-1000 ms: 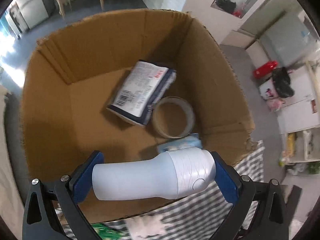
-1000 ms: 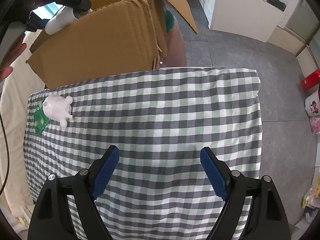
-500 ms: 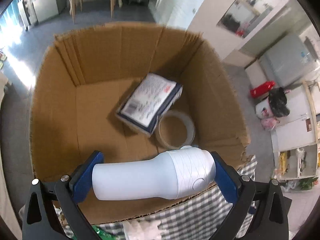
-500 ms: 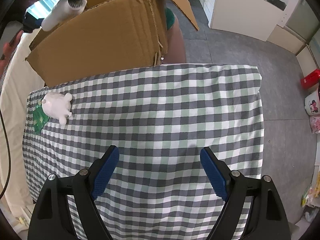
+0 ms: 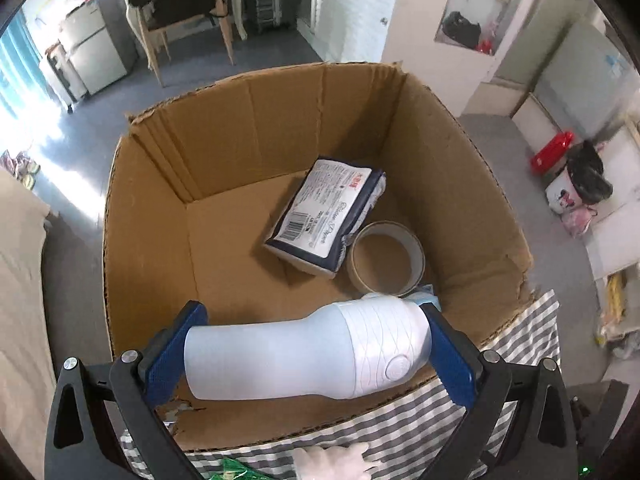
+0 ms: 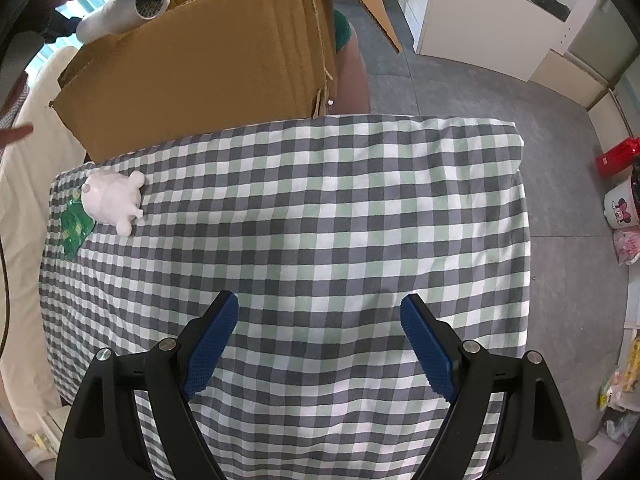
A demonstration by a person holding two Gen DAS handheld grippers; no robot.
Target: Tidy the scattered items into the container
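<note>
My left gripper [image 5: 312, 344] is shut on a pale blue bottle [image 5: 304, 350], held crosswise above the near edge of an open cardboard box [image 5: 152, 216]. Inside the box lie a dark blue tissue pack [image 5: 326, 216], a tape roll [image 5: 386, 258] and a light blue packet [image 5: 426, 298] mostly hidden behind the bottle. My right gripper [image 6: 320, 344] hangs open over the checked tablecloth [image 6: 320, 220] with nothing between its fingers. A white plush toy [image 6: 114, 200] and a green packet [image 6: 74, 230] lie at the cloth's left edge, near the box [image 6: 208, 76].
The box stands beyond the table's far edge. Grey floor surrounds it, with a wooden chair [image 5: 180, 12] behind and a red item [image 5: 552, 152] and bags at the right. A hand [image 6: 14, 134] shows at the left edge of the right wrist view.
The left gripper with the bottle has tilted up and rolled, so more of the room behind the box shows. The right gripper has drifted slightly over the cloth, still open.
</note>
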